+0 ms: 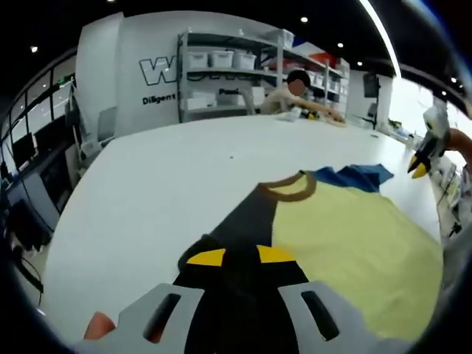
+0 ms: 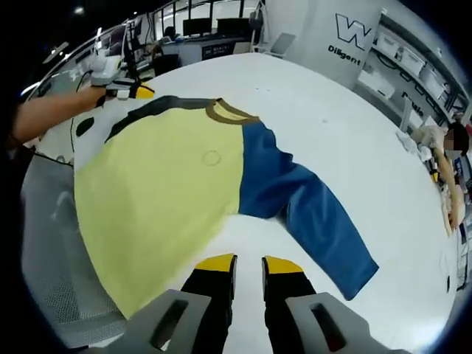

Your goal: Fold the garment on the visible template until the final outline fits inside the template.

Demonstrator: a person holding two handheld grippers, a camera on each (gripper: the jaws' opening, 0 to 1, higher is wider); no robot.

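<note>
The long-sleeved garment [image 2: 169, 184] — yellow body, brown collar, one dark grey sleeve, one blue — lies flat on the white table [image 2: 324, 110]. The left gripper [image 1: 240, 256] pinches the dark sleeve [image 1: 240, 221], its yellow-tipped jaws pressed onto the cloth. The right gripper [image 2: 249, 262] hovers by the blue sleeve [image 2: 310, 214], jaws slightly parted, empty. Behind, a seated person [image 1: 295, 94] and shelving [image 1: 228, 74].

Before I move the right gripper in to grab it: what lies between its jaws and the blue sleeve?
In the right gripper view, bare white table separates the right gripper from the blue sleeve.
</note>
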